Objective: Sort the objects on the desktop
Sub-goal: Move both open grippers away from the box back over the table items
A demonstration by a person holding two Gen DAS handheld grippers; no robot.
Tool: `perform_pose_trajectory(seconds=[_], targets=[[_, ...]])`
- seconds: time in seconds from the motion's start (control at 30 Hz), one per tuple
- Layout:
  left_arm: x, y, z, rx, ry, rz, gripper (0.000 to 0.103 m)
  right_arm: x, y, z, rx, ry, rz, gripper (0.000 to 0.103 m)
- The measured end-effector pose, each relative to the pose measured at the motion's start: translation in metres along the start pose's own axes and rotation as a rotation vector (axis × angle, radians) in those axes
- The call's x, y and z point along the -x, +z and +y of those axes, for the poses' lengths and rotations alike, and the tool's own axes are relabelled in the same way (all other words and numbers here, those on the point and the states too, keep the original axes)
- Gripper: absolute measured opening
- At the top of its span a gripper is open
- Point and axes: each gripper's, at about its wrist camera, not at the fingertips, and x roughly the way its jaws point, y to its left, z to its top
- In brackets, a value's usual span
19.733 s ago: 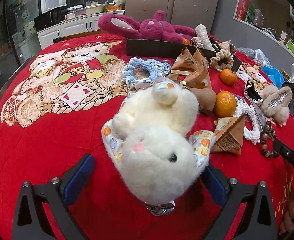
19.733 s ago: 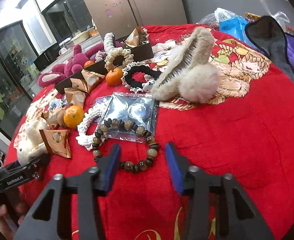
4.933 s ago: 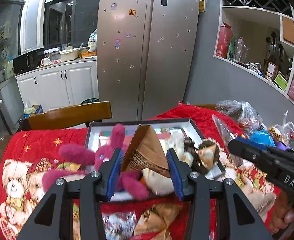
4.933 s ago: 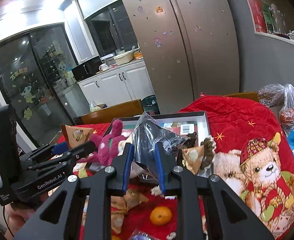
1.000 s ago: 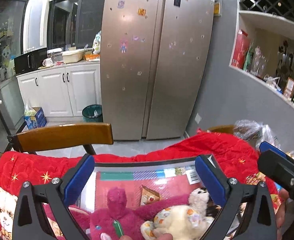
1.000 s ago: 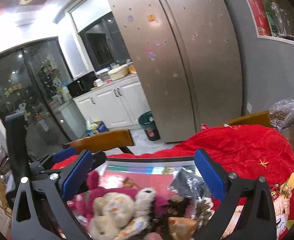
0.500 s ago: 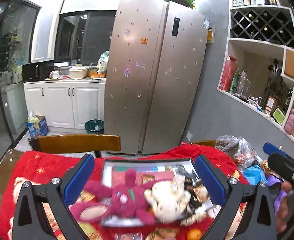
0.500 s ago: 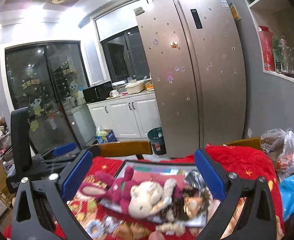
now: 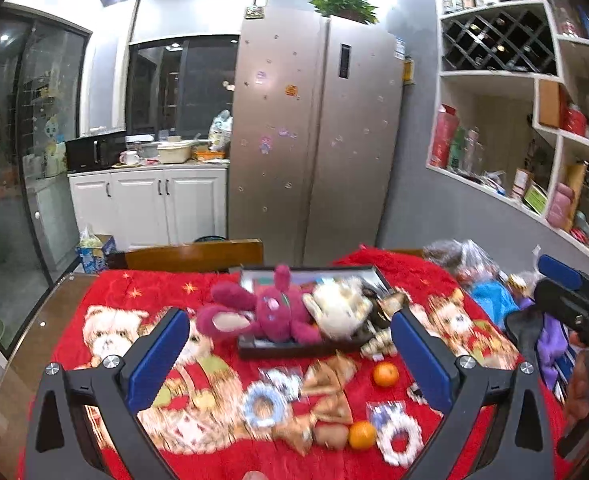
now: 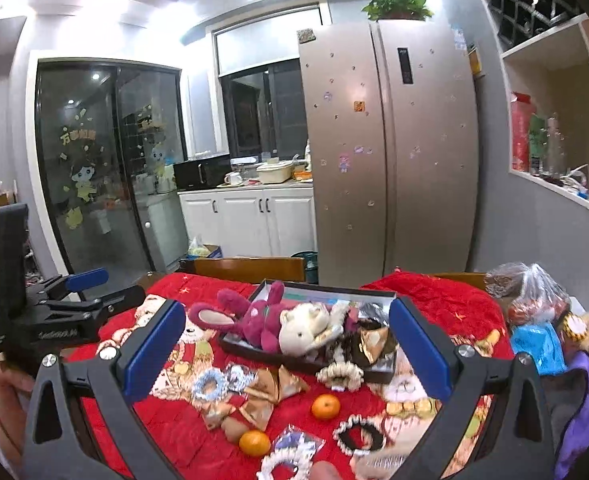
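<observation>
In the left wrist view, a dark shallow tray (image 9: pixel 294 347) sits on the far middle of the red bear-print blanket (image 9: pixel 134 292), and a magenta plush rabbit (image 9: pixel 270 314) lies across it with a cream plush bunny (image 9: pixel 340 312) pressed against its right side; smaller brown items fill the tray's right end but are too blurred to name. The left gripper (image 9: pixel 290 360) hangs well above the table with its blue-padded jaws wide apart and nothing between them. Nearer than the tray lie a blue crocheted ring (image 9: pixel 264 402), brown triangular packets (image 9: pixel 330 376), two oranges (image 9: pixel 386 374) and a white scrunchie (image 9: pixel 398 438), all loose on the blanket. The right-hand tool's black body intrudes at the right edge. In the right wrist view, the same tray (image 10: pixel 254 346) holds the magenta rabbit (image 10: pixel 254 320) and the cream bunny (image 10: pixel 300 330), with a triangular packet (image 10: pixel 374 340) and dark accessories packed at its right end; a cream scrunchie (image 10: pixel 340 374) lies against the tray's near wall. The right gripper (image 10: pixel 288 352) is likewise raised, jaws spread and empty. The left tool, held by a hand (image 10: pixel 8 382), fills the left edge. The rabbit's long axis runs left to right, ears trailing left past the tray's rim; the bunny's face turns toward the camera.
</observation>
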Motion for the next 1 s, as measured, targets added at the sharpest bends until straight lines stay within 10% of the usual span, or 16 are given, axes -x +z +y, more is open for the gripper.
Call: perform_pose_trajectory(seconds=[1.0], targets=[[-0.117, -0.133, 0.014, 0.015, 0.015, 0.324, 0.103, -0.109, -0.159, -0.008, -0.113, 0.062, 0.255, 0.103]])
